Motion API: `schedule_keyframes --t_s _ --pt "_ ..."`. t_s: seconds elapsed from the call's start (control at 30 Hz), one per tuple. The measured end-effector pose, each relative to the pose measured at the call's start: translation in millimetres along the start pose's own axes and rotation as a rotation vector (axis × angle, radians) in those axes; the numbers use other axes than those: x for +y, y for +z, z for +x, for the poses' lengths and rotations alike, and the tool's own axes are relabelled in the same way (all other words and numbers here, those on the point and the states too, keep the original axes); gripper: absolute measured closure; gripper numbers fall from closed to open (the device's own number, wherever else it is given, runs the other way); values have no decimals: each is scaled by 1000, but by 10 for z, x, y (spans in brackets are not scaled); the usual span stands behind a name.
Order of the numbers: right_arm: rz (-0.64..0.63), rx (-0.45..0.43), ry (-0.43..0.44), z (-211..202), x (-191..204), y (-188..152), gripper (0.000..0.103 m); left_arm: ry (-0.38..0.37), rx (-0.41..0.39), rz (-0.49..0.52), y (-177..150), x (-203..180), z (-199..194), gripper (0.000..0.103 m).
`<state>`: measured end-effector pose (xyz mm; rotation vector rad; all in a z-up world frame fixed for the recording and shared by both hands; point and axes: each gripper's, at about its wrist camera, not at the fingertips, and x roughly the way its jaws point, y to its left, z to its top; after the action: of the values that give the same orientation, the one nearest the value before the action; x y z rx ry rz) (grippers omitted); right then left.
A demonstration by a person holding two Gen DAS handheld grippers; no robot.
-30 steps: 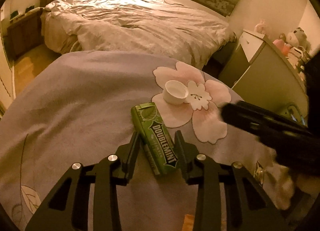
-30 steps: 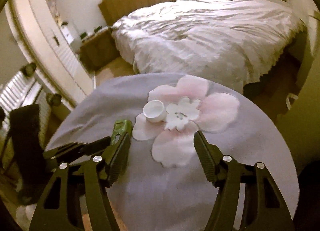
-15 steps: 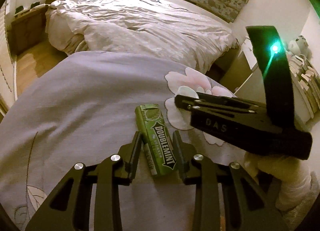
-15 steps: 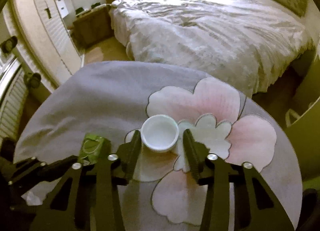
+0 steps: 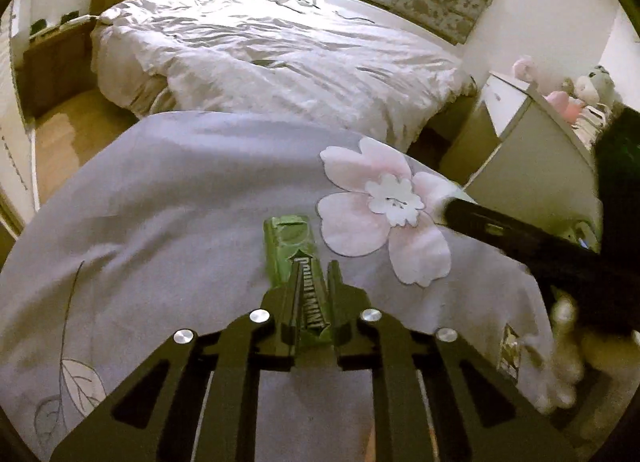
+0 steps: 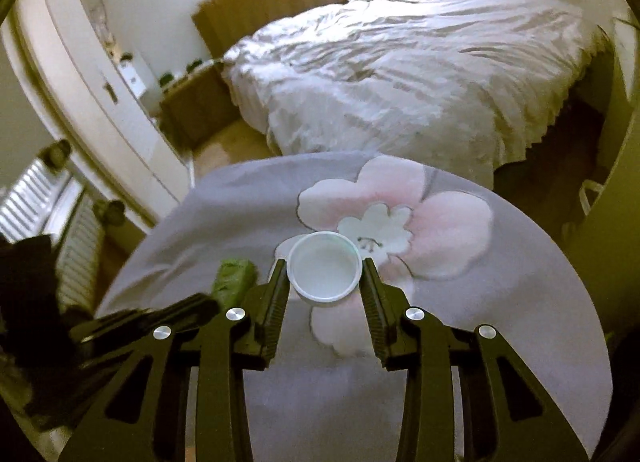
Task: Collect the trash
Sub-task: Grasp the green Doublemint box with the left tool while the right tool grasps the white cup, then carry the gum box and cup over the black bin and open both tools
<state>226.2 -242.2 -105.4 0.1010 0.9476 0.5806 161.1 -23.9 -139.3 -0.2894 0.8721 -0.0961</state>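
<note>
Two pieces of trash are in hand at once, and each grip has its own weak spot. The left gripper (image 5: pixel 314 274) is clamped tight on the near end of the green gum pack (image 5: pixel 294 258), which lies on the grey cloth (image 5: pixel 160 202) just beside the pink flower print (image 5: pixel 380 202). Most of the pack sticks out past the fingers, so on a lift it could pivot or droop; the thin card could also crush under the squeeze.

The right gripper (image 6: pixel 323 282) has the white cup (image 6: pixel 324 272) between its pads, jaws narrowed to the cup's width, with the cup over the flower print. Both pads seem to touch the rim, but the hold looks light and near the fingertips. A round, smooth, probably thin-walled cup could squirt forward, or buckle if pressed harder. The soft cloth may also drag or bunch if either tool scrapes it, and the two tools work near each other, so a careless swing could knock them together.

No bin or bag for the trash is in either view, so where these go I cannot say. The left view shows the right tool only as a dark bar at the right edge, the cup hidden behind it. Whether the cup is clear of the cloth is hard to make out, as is whether it holds anything.
</note>
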Motion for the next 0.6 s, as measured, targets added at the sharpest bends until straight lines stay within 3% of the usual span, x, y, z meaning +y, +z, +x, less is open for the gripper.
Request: schedule_keyframes --t_s 0.03,0.07,0.1,0.17,0.23,0.3,0.43,0.5,0.6 --pt "7 -11 2 -96 -19 -38 66 9 1 -1 13 -5 5 87" --pt "12 -18 4 -174 -32 -77 66 26 0 -1 28 -10 11 77" --pt "16 -24 5 -260 -48 -126 66 64 0 -5 49 -8 22 49" --pt "18 -31 2 -367 -65 -202 66 115 -29 -9 68 1 23 25" --pt "20 -37 1 -479 -88 -295 66 120 -10 9 77 19 93 27" --pt "36 -44 3 -555 -124 -381 66 116 16 21 69 31 168 41" --pt "60 -49 -1 -645 -169 -521 66 172 17 95 23 -47 261 50" --pt "69 -48 1 -670 -193 -574 66 178 9 109 21 -68 268 68" --pt "80 -61 11 -757 -216 -649 66 174 15 110 22 -88 270 70"
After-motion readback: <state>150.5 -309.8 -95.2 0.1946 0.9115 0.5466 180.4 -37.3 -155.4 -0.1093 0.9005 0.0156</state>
